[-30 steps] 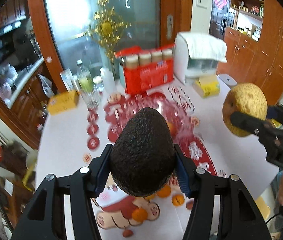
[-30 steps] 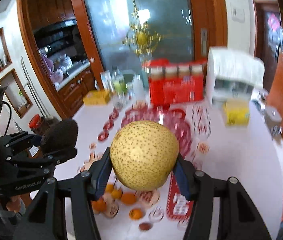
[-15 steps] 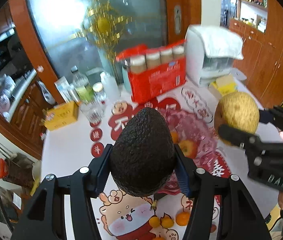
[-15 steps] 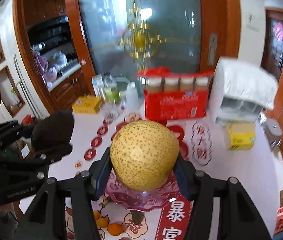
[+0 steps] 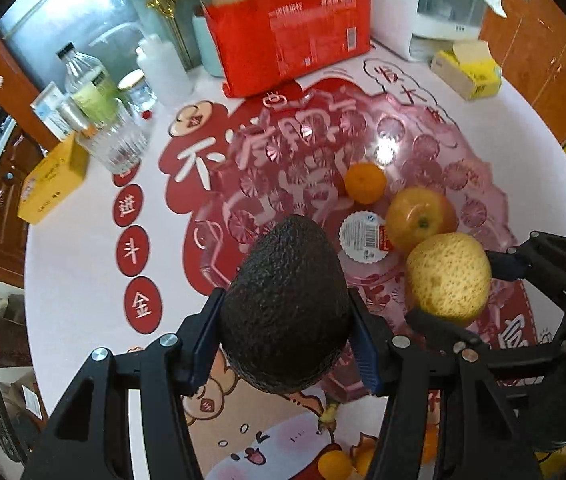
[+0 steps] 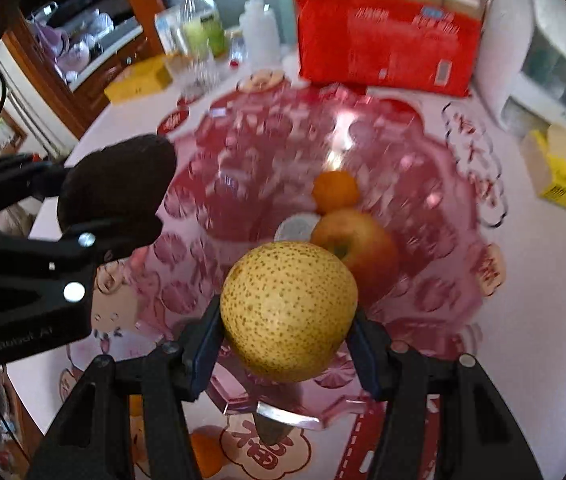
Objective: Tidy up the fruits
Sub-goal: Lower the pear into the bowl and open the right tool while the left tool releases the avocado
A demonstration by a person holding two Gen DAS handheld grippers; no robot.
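**Both tongs loaded over the pink fruit dish**

The left tongs [image 5: 287,320] are clenched on a dark avocado [image 5: 286,304], blunt end toward the camera, held above the near edge of the pink glass dish [image 5: 307,148]. The right tongs [image 6: 287,316] grasp a speckled yellow pear [image 6: 289,312] over the dish's near rim; in the left view that pear [image 5: 447,276] hangs at 3 o'clock from the avocado, just beside it.

Inside the dish lie a red-yellow apple [image 5: 421,218] and, at its 11 o'clock, a small mandarin [image 5: 365,183], the two nearly touching. A round white barcode sticker [image 5: 363,237] shows at the dish centre, just at 9 o'clock of the apple. In the right view the apple [image 6: 357,250] sits directly behind the pear, close in its path, while the half of the dish toward 9 o'clock holds no fruit.

The dish stands on a white table [image 5: 79,280] with red printed decorations. Beyond it at 12 o'clock stands a red carton [image 5: 289,26]. At 10 o'clock are a glass tumbler [image 5: 117,144], a bottle [image 5: 89,84] and a yellow box [image 5: 53,184]. At 2 o'clock sit a yellow tissue pack [image 5: 469,70] and a white appliance [image 5: 439,4].
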